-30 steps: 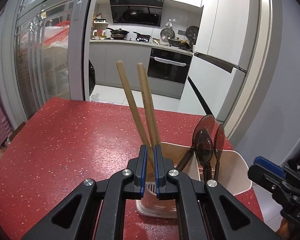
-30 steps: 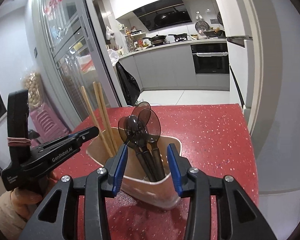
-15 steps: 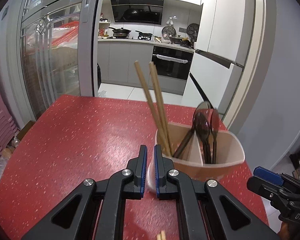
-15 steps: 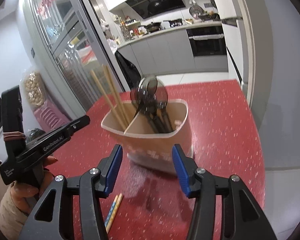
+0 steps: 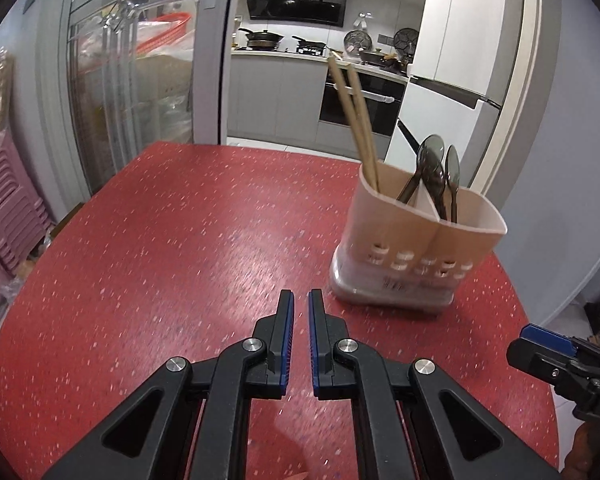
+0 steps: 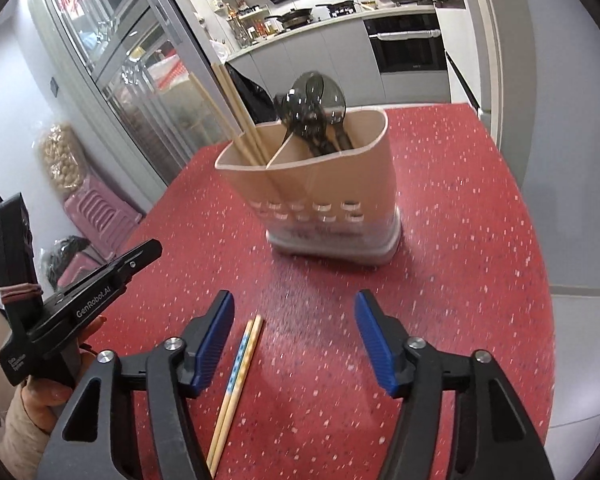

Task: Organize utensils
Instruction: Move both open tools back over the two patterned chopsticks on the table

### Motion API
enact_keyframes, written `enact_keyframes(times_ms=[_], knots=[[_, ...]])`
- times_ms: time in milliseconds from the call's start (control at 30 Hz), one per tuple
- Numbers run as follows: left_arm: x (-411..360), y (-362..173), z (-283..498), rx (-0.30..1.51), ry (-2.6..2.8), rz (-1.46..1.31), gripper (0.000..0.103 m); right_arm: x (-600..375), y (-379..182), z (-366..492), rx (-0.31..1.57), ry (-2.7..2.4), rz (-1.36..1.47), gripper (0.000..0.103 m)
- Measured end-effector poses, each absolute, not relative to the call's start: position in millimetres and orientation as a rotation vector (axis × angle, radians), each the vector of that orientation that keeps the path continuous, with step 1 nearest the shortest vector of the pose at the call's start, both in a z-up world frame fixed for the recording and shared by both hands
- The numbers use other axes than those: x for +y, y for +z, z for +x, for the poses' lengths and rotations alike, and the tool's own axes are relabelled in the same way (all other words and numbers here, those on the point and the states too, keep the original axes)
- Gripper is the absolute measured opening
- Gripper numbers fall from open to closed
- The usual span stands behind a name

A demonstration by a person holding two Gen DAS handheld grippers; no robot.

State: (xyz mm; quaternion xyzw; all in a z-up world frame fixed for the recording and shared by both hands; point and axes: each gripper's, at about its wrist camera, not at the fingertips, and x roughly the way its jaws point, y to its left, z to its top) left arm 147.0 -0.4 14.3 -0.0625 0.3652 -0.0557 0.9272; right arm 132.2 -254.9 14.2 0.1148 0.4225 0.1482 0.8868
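Red speckled tabletop carries a beige two-compartment plastic utensil holder at twelve o'clock, sorting two wooden chopsticks from three dark translucent spoons. One patterned chopstick pair lies loose at six o'clock. Right gripper and left gripper are both opening, empty.
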Motion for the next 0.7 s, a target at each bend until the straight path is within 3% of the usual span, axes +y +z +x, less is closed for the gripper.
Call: enact_keyframes(times_ms=[33,67,267,700], knots=[[1.3,12.5,143.3,0.752,-0.114,-0.133,0.080,-253.7,12.9,130.6,0.886,0.309,0.241,0.072],[4.7,10.0,139.4,0.760,-0.103,-0.141,0.103,-251.9,10.9,128.1,0.896,0.309,0.241,0.077],[15.6,-15.9,126.4,0.746,-0.051,-0.108,0.103,-238.6,-3.4,118.7,0.961,0.295,0.200,0.083],[47.4,-86.8,122.2,0.899,0.009,-0.135,0.103,-204.4,-46.9,111.3,1.155,0.239,0.100,0.084]])
